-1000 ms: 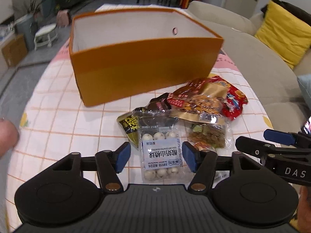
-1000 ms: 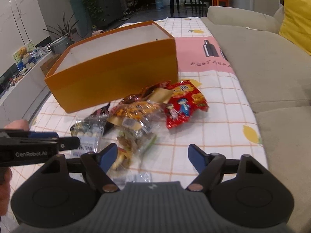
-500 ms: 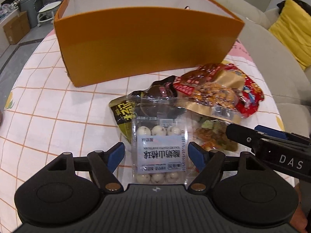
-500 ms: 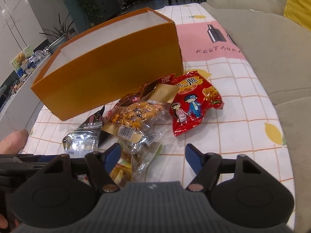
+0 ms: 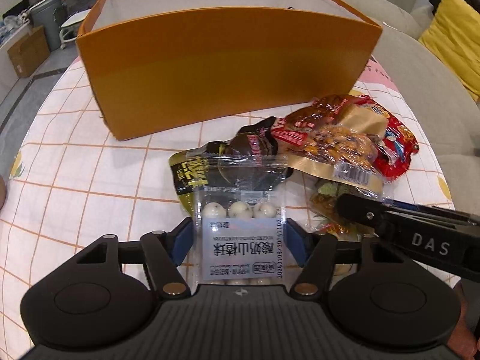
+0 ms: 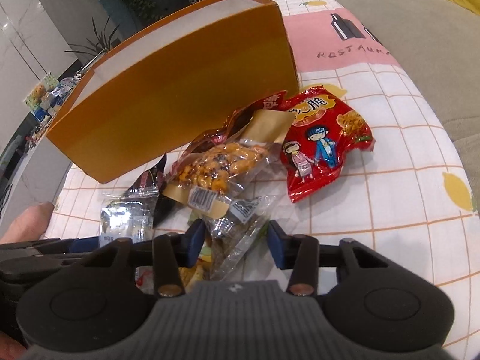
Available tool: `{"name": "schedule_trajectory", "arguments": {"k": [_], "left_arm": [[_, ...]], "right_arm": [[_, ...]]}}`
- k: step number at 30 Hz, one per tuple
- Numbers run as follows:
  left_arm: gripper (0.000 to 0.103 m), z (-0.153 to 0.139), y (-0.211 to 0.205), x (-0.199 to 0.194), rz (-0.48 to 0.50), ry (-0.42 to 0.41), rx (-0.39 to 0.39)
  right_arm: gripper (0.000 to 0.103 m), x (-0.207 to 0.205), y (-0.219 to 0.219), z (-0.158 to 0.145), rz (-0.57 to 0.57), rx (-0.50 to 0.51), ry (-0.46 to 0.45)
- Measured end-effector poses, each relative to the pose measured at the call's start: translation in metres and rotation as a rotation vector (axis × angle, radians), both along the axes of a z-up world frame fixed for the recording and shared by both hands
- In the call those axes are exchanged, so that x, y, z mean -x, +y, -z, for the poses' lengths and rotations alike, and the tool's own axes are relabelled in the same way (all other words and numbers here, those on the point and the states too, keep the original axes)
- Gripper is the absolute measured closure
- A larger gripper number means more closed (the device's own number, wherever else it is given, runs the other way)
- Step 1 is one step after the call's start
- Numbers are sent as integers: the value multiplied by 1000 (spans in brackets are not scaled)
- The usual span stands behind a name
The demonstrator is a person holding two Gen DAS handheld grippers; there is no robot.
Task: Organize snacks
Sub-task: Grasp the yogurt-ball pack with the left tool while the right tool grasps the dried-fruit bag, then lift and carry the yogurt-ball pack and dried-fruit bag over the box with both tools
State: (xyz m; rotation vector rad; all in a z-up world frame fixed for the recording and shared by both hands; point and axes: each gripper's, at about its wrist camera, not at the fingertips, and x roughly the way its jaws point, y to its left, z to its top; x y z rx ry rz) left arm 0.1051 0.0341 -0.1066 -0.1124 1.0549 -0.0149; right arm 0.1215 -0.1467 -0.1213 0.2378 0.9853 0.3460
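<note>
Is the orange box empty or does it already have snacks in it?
Cannot tell fully. The orange box shows only bare white inner walls above its front wall; its floor is hidden. The snacks lie outside on the table.

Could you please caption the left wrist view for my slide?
Left claw straddles a clear packet of white balls before the orange box.

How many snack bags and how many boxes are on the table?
Snack bags: 7, white-ball bag, yellow-black bag, dark bag, brown-red bag, gold-edged bag, red cartoon bag, green-mix bag
Orange box: 1
Total: 8
</note>
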Motion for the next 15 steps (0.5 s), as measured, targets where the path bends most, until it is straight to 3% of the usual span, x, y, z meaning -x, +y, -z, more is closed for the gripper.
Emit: {"name": "schedule_trajectory", "arguments": {"k": [7, 15], "left_arm": [[38, -2, 6, 5, 4, -20, 30], [39, -17, 11, 17, -5, -24, 49]], "right_arm": [[69, 5, -2, -4, 0, 21, 3], [70, 16, -14, -13, 18, 67, 15]]}}
